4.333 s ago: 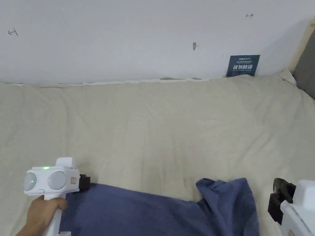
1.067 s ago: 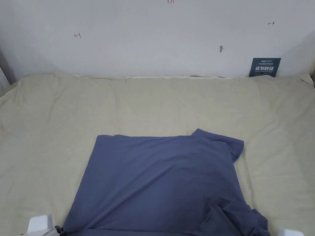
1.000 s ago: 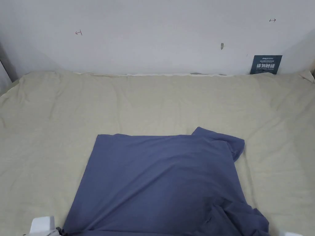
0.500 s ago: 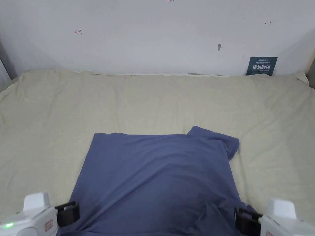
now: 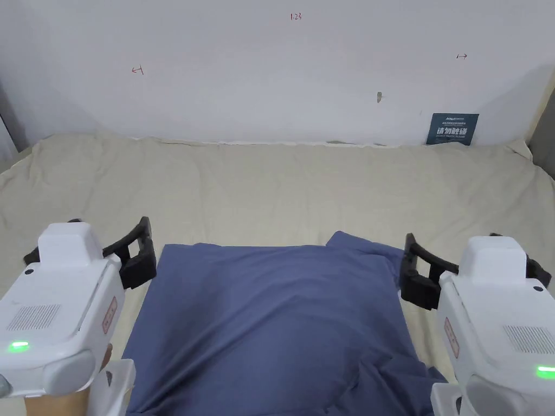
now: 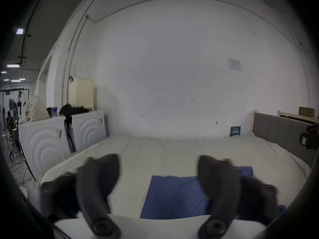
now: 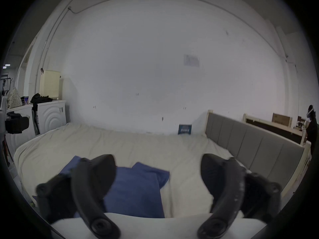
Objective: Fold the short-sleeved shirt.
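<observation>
Hand-held grippers, left and right, agape, flanking shirt.

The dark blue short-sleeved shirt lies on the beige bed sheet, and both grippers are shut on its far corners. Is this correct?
Not quite. The dark blue short-sleeved shirt does lie on the beige bed sheet, but the left gripper and the right gripper are both open and hold nothing. Each gripper view shows its own jaws spread wide apart, with the shirt lying free beyond them.

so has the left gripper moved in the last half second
Yes. The left gripper has come up beside the blue shirt, from its near corner to its far corner.
</observation>
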The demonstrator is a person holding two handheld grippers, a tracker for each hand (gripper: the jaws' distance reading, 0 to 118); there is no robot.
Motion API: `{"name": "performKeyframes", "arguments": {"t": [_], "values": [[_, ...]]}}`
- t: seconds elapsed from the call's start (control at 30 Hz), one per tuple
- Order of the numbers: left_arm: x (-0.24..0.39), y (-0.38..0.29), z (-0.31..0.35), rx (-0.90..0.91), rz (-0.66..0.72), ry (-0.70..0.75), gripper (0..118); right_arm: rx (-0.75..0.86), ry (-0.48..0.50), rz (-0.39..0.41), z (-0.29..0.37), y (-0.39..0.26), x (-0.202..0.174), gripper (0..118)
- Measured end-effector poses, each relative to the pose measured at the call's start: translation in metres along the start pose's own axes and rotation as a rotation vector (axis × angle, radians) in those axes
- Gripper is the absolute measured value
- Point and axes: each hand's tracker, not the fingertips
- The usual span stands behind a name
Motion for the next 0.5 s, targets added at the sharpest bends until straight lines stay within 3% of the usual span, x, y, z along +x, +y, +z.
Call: {"name": "performKeyframes", "arguments": {"t": [0.03,0.07,0.33,0.5], "values": [[0.001,-0.001,0.000,-0.001,-0.005,-0.004,1,-0.003,0.005,0.000,0.001,0.001,-0.001,26],[0.004,-0.002,-0.001,-0.005,-0.006,-0.007,1,-0.002,0.006,0.001,0.002,0.001,-0.003,2],[0.004,-0.015,-0.002,-0.065,-0.022,-0.051,0,-0.001,0.017,0.011,0.002,0.000,-0.007,2],[-0.007,-0.033,-0.010,-0.222,-0.048,-0.064,0,-0.018,0.019,0.004,-0.003,-0.004,-0.007,2]]}}
